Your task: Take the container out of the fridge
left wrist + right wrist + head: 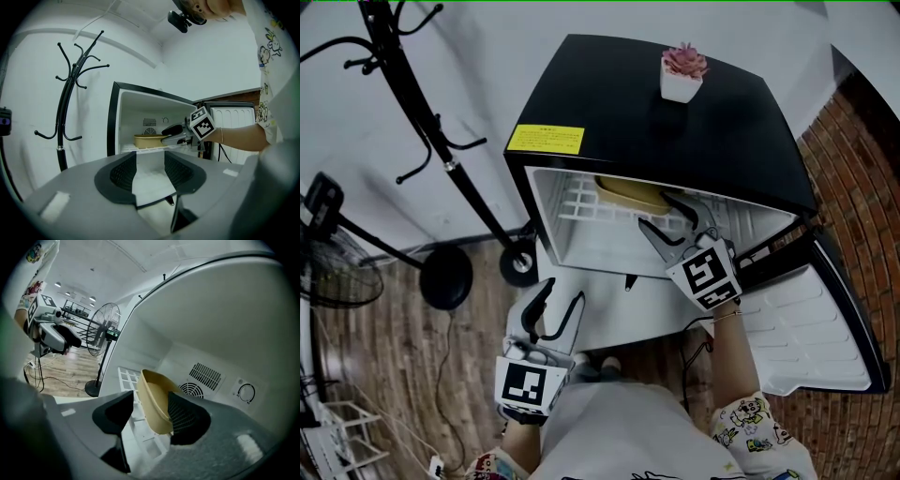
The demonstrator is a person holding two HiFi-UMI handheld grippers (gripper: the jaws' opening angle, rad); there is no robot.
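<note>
- Head view first: your right gripper (667, 217) reaches into the open black fridge (741, 122), its tips at the near end of the tan container (630, 192), which sits on the white wire shelf (581, 202).
- Only this view shows the fridge top, with a small plant (683, 71) and a yellow sticker (546, 140), and the door (811, 328) swung wide to your right.
- Your left gripper (561, 298) hangs low, close to your body and well short of the fridge. A coat rack (431, 141) and a fan (328, 262) stand to your left.
- Left gripper view: its jaws stand wide apart with nothing between them, which the head view only hints at.
- From this lower angle you see the container (149, 140) side-on, level on the shelf, with the right gripper (169, 135) at its right end and the coat rack (70, 108) beside the fridge.
- Right gripper view: here alone you see how the jaws meet the container (152, 399). They are spread, not closed, and the container's wall stands between them.
- One pad (185, 416) sits on the inner side of the rim, close to the wall. The other pad (115, 411) is clear of the outer side, over the shelf (131, 385).
- Contact at the inner pad cannot be judged.
- This view also shows the fridge's back wall with a vent (204, 376) and a dial (246, 392), and your left gripper (56, 336) off to the side near the fan (104, 329).
</note>
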